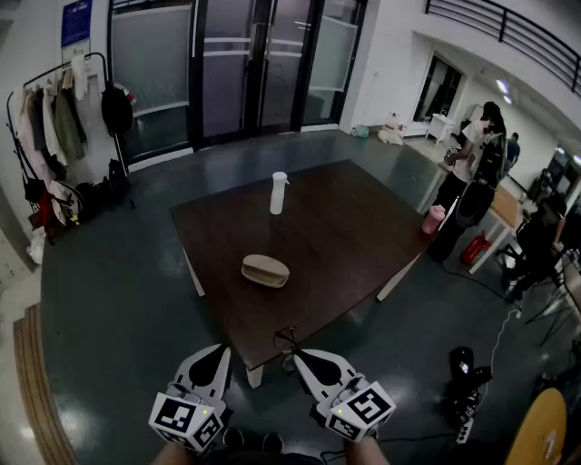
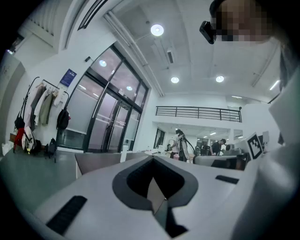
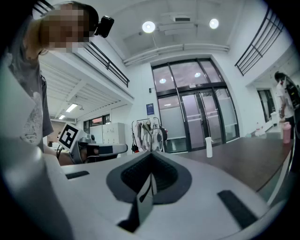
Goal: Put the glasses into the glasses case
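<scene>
Filling the middle of the head view, a dark brown rectangular table (image 1: 345, 236) stands on a grey-green polished floor (image 1: 118, 300) in a large hall with glass doors (image 1: 236, 64) behind it. A coat rack (image 1: 54, 136) hung with jackets and bags stands by the left wall. Several people (image 1: 477, 136) gather at a lighter table far to the right.

On the dark table's near half lies the glasses case (image 1: 265, 271), an oval clamshell. It is pale beige, lies on its side, and looks closed. A white bottle (image 1: 279, 192) stands upright farther back, well apart from the case.

Both tongs hover low in front of the table's near edge, off the tabletop. The right gripper (image 1: 293, 357) has its jaws pressed together on the glasses (image 1: 287, 340), a thin dark wire frame that sticks out from the tips just above the table's near corner, well short of the case. The right gripper view (image 3: 147, 187) shows the jaws closed, with a thin dark line along the seam. The left gripper (image 1: 218, 352) is pinched shut with nothing between its jaws, as the left gripper view (image 2: 155, 190) shows.

Each gripper carries a cube with black-and-white square markers (image 1: 361, 409). A blue sign (image 1: 76, 20) hangs high on the left wall, its print too small to read.
</scene>
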Demonstrator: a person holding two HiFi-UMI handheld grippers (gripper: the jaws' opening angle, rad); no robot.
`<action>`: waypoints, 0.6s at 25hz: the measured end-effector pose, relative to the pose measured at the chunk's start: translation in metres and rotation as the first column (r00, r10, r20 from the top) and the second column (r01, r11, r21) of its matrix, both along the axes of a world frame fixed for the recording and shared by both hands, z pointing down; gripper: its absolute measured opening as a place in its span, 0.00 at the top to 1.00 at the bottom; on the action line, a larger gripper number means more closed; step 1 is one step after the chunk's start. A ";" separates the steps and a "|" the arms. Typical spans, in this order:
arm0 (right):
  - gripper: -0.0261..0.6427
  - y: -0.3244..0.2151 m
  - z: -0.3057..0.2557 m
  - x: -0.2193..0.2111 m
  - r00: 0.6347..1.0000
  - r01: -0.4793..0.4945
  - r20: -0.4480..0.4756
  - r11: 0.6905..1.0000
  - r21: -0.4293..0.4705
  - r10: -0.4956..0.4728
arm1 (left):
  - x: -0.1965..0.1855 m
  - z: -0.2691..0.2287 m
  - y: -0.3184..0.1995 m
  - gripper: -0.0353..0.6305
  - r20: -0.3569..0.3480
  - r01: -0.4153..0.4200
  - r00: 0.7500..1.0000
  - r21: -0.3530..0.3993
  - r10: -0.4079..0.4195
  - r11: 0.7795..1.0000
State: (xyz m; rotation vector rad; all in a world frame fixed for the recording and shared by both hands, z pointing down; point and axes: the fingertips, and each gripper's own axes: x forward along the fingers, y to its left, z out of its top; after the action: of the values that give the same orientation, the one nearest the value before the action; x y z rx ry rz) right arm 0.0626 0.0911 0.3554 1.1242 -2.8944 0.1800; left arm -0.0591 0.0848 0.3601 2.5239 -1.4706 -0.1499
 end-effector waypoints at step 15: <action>0.98 -0.002 0.008 -0.019 1.000 -0.016 -0.016 1.000 -0.016 0.015 | -0.015 0.007 -0.006 0.94 -0.002 -0.020 1.000 0.000 0.020 1.000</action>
State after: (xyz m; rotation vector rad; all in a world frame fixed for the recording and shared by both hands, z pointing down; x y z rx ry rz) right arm 0.0433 0.0889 0.3633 1.1408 -2.8663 0.1935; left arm -0.0737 0.0788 0.3673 2.5370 -1.4442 -0.1493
